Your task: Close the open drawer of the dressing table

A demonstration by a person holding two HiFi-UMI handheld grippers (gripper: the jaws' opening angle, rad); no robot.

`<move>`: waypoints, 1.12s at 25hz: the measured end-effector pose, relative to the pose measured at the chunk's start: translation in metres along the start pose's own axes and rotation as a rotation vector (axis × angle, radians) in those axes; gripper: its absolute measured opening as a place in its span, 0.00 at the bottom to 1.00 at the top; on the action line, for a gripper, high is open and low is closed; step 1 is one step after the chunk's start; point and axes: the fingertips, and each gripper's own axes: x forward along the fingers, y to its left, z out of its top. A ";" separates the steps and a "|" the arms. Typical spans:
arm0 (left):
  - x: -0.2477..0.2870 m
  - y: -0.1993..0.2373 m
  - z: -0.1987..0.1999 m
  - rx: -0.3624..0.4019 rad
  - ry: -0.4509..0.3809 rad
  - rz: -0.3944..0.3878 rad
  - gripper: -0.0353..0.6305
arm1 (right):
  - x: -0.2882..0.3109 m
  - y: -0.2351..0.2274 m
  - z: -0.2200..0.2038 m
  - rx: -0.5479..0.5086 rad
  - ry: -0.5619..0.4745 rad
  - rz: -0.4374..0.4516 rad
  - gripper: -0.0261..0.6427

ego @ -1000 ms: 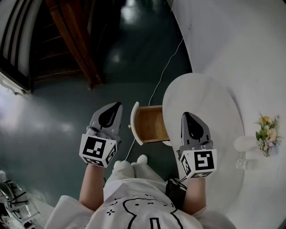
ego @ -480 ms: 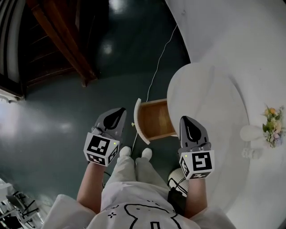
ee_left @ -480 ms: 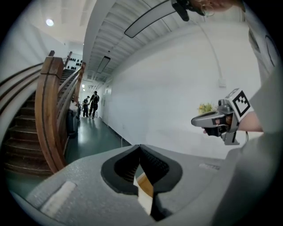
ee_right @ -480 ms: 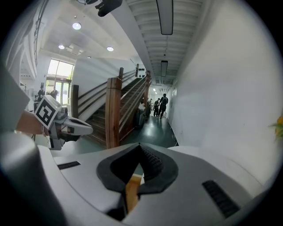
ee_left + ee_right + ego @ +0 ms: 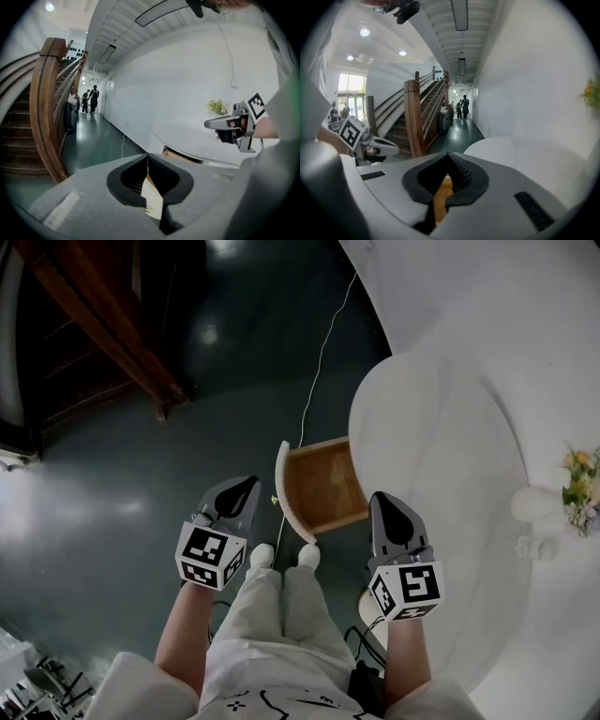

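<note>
Open drawer [image 5: 323, 486] is projecting leftward from the dressing table [image 5: 441, 427], its white front panel [image 5: 282, 486] lying just beside the left gripper [image 5: 247, 484]. The right gripper [image 5: 379, 497] is hovering farther off. Both jaw pairs are pressing together, empty.

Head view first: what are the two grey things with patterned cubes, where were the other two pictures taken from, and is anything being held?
There is no robot arm here. A person holds a two-jaw gripper in each hand. The head view comes from a camera on the person's head that looks steeply down on the left gripper, the right gripper, the person's legs and the dark floor. The patterned cubes are parts of the grippers. The other two pictures come from a camera riding on each gripper, looking along its jaws. Both grippers are shut and hold nothing. Between them is the open drawer of the white dressing table, and its wooden inside looks empty. At the tabletop's far right stand a white vase and flowers.
</note>
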 end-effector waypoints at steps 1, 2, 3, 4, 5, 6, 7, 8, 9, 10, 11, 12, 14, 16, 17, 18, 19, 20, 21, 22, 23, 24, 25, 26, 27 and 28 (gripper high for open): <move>0.003 -0.002 -0.006 -0.003 0.010 -0.011 0.08 | 0.000 -0.003 -0.006 0.031 0.001 -0.010 0.03; 0.006 -0.004 -0.012 -0.003 0.020 -0.025 0.08 | 0.001 -0.006 -0.011 0.050 0.007 -0.023 0.03; 0.009 -0.006 -0.018 -0.002 0.032 -0.043 0.08 | 0.002 -0.009 -0.016 0.061 0.013 -0.038 0.03; 0.011 -0.008 -0.024 -0.003 0.043 -0.063 0.08 | 0.003 -0.010 -0.020 0.069 0.018 -0.051 0.03; 0.012 -0.010 -0.031 -0.005 0.056 -0.084 0.08 | 0.004 -0.010 -0.024 0.079 0.021 -0.059 0.03; 0.013 -0.011 -0.038 -0.009 0.069 -0.104 0.09 | 0.005 -0.009 -0.028 0.092 0.022 -0.062 0.03; 0.014 -0.013 -0.046 -0.011 0.083 -0.121 0.09 | 0.005 -0.009 -0.032 0.105 0.022 -0.062 0.03; 0.016 -0.016 -0.053 -0.009 0.097 -0.137 0.09 | 0.006 -0.009 -0.037 0.114 0.024 -0.059 0.03; 0.017 -0.018 -0.061 -0.004 0.112 -0.151 0.09 | 0.005 -0.007 -0.041 0.117 0.025 -0.055 0.03; 0.019 -0.021 -0.068 0.001 0.128 -0.165 0.12 | 0.005 -0.006 -0.045 0.115 0.028 -0.050 0.03; 0.021 -0.022 -0.076 0.006 0.146 -0.178 0.17 | 0.005 -0.003 -0.049 0.112 0.032 -0.044 0.03; 0.022 -0.023 -0.084 0.011 0.166 -0.189 0.18 | 0.006 0.001 -0.053 0.109 0.035 -0.036 0.03; 0.026 -0.021 -0.103 0.020 0.206 -0.205 0.18 | 0.009 0.009 -0.061 0.102 0.040 -0.014 0.03; 0.029 -0.021 -0.120 0.026 0.239 -0.220 0.18 | 0.012 0.016 -0.069 0.104 0.045 -0.001 0.03; 0.032 -0.022 -0.127 0.028 0.251 -0.228 0.18 | 0.013 0.018 -0.072 0.107 0.048 0.001 0.03; 0.034 -0.022 -0.134 0.032 0.261 -0.234 0.18 | 0.014 0.019 -0.076 0.111 0.050 0.002 0.03; 0.038 -0.021 -0.139 0.035 0.269 -0.241 0.18 | 0.015 0.021 -0.079 0.115 0.053 0.002 0.03; 0.041 -0.021 -0.145 0.039 0.276 -0.247 0.18 | 0.017 0.022 -0.082 0.117 0.057 0.004 0.03; 0.044 -0.019 -0.149 0.043 0.282 -0.252 0.18 | 0.018 0.024 -0.084 0.119 0.061 0.006 0.03; 0.047 -0.018 -0.154 0.046 0.287 -0.258 0.18 | 0.019 0.026 -0.086 0.121 0.065 0.008 0.03; 0.049 -0.016 -0.159 0.049 0.292 -0.262 0.18 | 0.020 0.029 -0.089 0.124 0.069 0.009 0.03; 0.051 -0.014 -0.165 0.051 0.296 -0.265 0.18 | 0.021 0.032 -0.092 0.125 0.071 0.010 0.03; 0.053 -0.013 -0.170 0.051 0.300 -0.269 0.18 | 0.022 0.034 -0.094 0.124 0.073 0.010 0.03; 0.055 -0.012 -0.176 0.050 0.304 -0.274 0.18 | 0.023 0.035 -0.097 0.121 0.075 0.010 0.03; 0.058 -0.012 -0.183 0.049 0.309 -0.283 0.18 | 0.024 0.036 -0.099 0.116 0.075 0.010 0.03; 0.060 -0.012 -0.189 0.049 0.315 -0.296 0.18 | 0.025 0.037 -0.102 0.110 0.075 0.008 0.03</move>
